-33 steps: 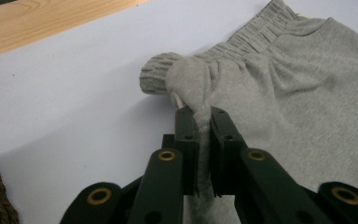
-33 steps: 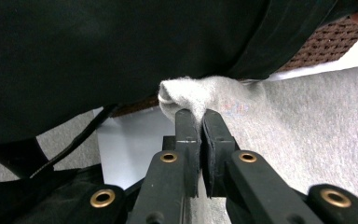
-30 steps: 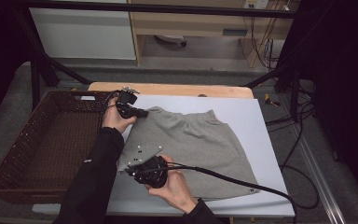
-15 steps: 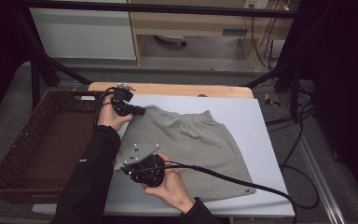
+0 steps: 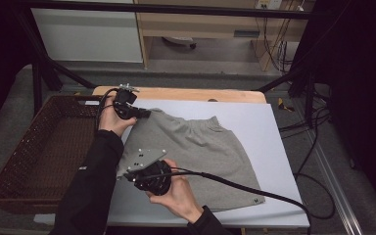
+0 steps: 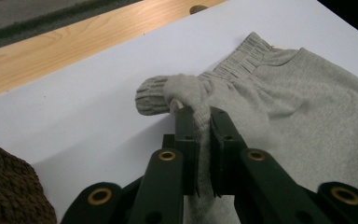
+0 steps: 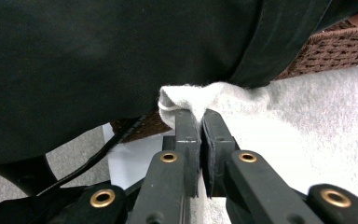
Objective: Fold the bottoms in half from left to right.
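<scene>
Moved: your left gripper [image 5: 144, 113] has lifted its corner of the grey shorts [image 5: 200, 156] a little off the sheet since the earlier frames; your right gripper [image 5: 127, 175] has kept its place.
Left jaws: pinched narrow on the ribbed waistband corner [image 6: 168, 93] — cloth runs down between the pads.
Right jaws: clamped tight on a folded hem corner [image 7: 186, 100], just under your dark sleeve [image 7: 121, 56].
Shorts: spread flat on the white sheet [image 5: 254, 127], waistband toward the far side, hem toward you, left edge gathered between your two grips.
Left edge: the wicker basket [image 5: 39, 156] sits just beside the table, its rim close to both your hands.
Far edge: a strip of bare wood tabletop [image 5: 186, 94] lies beyond the sheet.
Open room: the sheet is bare to the right of the shorts.
Look: light grey, soft knit, elastic waistband gathered — a small label [image 5: 257, 199] at the near right hem.
</scene>
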Demonstrator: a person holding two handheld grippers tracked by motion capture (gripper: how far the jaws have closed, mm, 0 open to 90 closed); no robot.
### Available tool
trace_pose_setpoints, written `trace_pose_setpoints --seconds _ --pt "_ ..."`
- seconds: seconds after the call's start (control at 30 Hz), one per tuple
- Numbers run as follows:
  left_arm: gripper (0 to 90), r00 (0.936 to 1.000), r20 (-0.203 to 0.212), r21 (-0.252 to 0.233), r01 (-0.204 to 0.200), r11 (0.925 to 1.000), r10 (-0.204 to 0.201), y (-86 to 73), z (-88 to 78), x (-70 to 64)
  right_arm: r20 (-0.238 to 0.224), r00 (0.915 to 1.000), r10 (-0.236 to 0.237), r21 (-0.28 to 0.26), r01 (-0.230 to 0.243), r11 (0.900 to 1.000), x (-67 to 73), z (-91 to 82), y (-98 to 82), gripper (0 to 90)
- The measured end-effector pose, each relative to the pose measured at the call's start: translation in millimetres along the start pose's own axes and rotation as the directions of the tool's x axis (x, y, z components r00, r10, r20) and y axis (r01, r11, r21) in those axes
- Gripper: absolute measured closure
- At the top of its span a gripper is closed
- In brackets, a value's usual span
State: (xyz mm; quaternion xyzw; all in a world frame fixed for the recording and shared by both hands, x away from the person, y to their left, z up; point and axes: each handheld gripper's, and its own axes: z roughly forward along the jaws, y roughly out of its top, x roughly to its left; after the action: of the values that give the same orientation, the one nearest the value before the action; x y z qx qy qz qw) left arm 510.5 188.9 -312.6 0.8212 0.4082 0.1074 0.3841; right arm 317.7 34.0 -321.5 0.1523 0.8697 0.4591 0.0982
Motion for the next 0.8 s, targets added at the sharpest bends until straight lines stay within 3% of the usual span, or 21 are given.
trace_pose_setpoints --seconds 0.8 --pt "83.6 0.9992 -0.039 -0.029 0.002 0.9996 -0.003 4.0 -27.9 -0.7 -0.009 0.9997 -0.022 -0.023 0.022 1.000 7.6 -3.8 15.6 86.9"
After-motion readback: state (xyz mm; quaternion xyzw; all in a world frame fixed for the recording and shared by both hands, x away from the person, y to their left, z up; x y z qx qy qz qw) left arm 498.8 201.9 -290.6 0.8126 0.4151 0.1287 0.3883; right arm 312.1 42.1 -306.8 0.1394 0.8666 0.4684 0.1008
